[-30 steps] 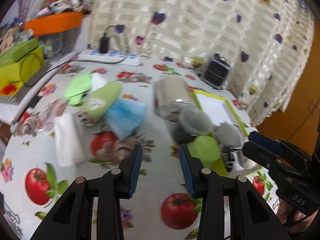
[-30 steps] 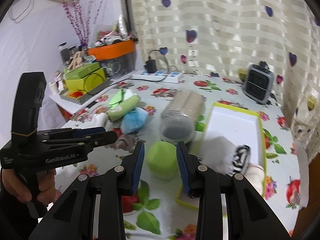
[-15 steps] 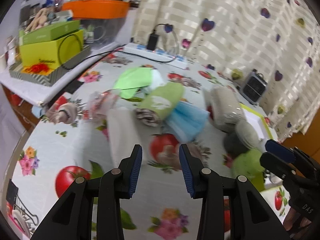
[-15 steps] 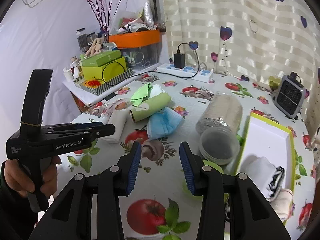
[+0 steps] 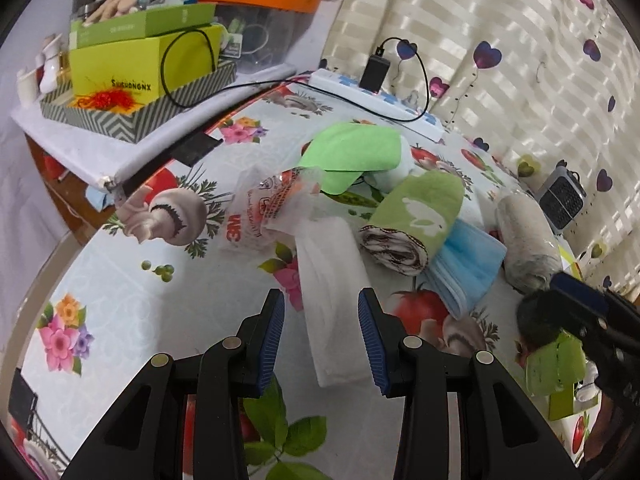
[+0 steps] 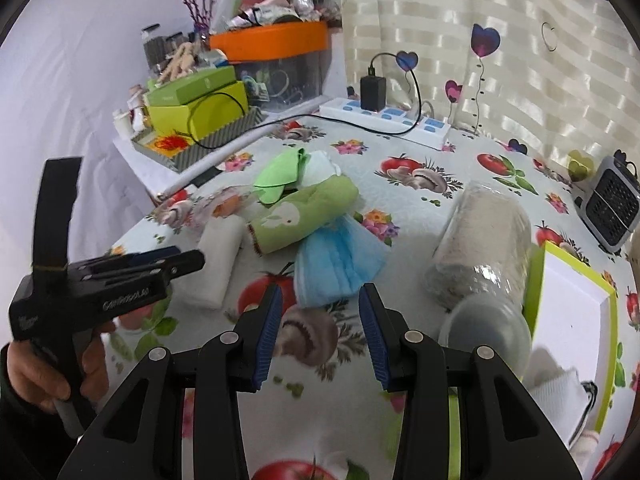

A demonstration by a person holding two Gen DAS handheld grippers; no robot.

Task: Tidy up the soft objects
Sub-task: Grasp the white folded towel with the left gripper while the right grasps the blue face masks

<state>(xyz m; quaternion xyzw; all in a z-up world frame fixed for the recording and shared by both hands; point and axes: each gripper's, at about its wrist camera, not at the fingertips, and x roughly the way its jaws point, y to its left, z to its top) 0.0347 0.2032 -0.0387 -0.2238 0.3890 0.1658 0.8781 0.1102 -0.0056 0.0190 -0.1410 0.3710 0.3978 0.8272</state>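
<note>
Biggest thing here is the table, covered in an oilcloth (image 6: 472,148) printed with tomatoes, mushrooms and flowers, with a striped heart-print curtain (image 6: 540,60) behind it. Off to the right sits a white tray with a lime-green rim (image 6: 576,316), and some white cloth lies at its near end. Beside the tray a clear plastic jar (image 6: 484,248) lies on its side, lid toward the camera.

The soft stuff is piled mid-table: a folded white cloth (image 5: 334,304), a rolled green towel with a white rabbit on it (image 5: 420,216), a stack of blue face masks (image 6: 340,264) tucked against that roll, a flat light-green cloth (image 5: 352,156) further back, and a crinkly 3M plastic bag (image 5: 268,208) touching the white cloth's far end.

Left gripper (image 5: 321,338) is spread wide, nothing pinched, with the near end of the white cloth showing between its fingers. Right gripper (image 6: 320,334) is spread too and empty, hanging just short of the blue masks.
</note>
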